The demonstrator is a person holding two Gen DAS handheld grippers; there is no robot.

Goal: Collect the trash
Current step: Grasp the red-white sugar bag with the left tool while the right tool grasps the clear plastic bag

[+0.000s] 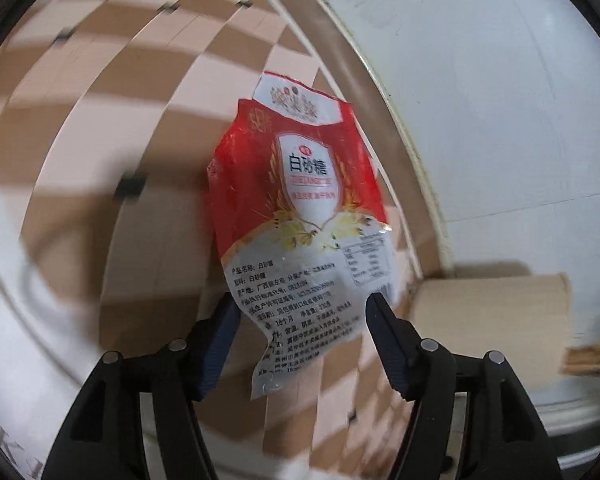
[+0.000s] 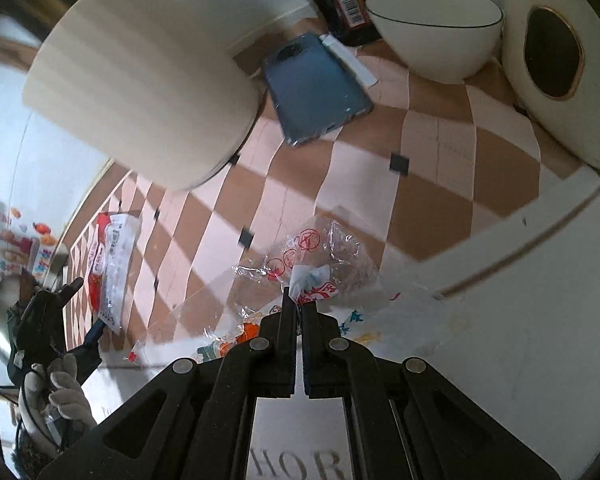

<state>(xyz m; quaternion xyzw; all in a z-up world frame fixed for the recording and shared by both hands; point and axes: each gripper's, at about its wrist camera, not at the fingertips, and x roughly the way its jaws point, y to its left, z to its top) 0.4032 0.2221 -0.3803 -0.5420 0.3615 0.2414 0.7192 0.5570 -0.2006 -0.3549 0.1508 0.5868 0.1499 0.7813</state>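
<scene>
Red sugar packet (image 1: 300, 216) between wide left hand-held gripper (image 1: 300, 312); right hand-held gripper (image 2: 299, 304) pinches clear wrapper (image 2: 320, 256)

Left tool (image 1: 302, 312) spread wide; right tool (image 2: 299, 300) pinched closed.

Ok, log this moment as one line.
left gripper: open around red sugar packet | right gripper: shut on clear plastic wrapper | surface: checkered tablecloth

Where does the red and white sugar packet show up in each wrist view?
Left wrist: sugar packet fills the centre, between the open fingers of the left gripper.
Right wrist: same packet at left edge, beside that gripper.
Shared landmark: the checkered tablecloth.
</scene>
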